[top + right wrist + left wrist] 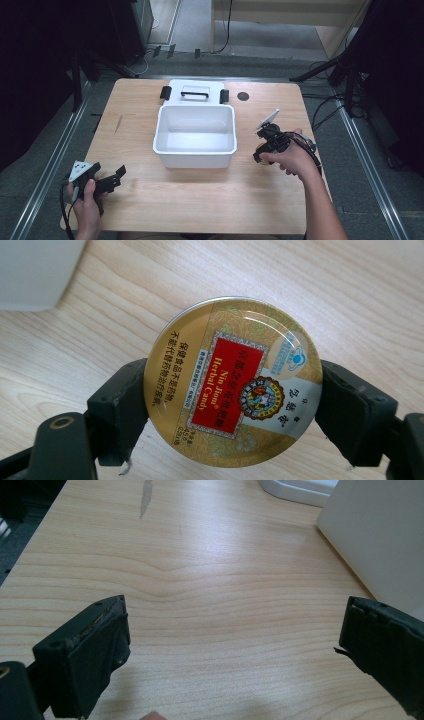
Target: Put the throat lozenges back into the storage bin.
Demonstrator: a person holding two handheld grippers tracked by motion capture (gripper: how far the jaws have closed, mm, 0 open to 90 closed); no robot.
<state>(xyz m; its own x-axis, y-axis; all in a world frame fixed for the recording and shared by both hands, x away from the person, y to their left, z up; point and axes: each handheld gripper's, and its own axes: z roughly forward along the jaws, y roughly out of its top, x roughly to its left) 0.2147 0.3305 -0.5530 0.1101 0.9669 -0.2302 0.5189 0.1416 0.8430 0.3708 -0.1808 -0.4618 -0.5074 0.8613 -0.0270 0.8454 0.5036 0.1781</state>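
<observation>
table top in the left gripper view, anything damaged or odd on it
Yes: a grey streak runs along the wood near the far left of the table, like a scrape or worn patch. It also shows in the high view left of the white bin. Nothing is spilled.

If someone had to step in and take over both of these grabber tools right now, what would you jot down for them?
Right gripper: shut on the round herbal candy tin, held by its rim just above the table, right of the white bin.
Left gripper: open, holding nothing, over bare wood at the table's near left corner.
White bin: open, nothing visible inside; its lid lies flat behind it.
Done: tin picked up.
Probably left: put the tin in the bin, perhaps fit the lid afterwards.
</observation>
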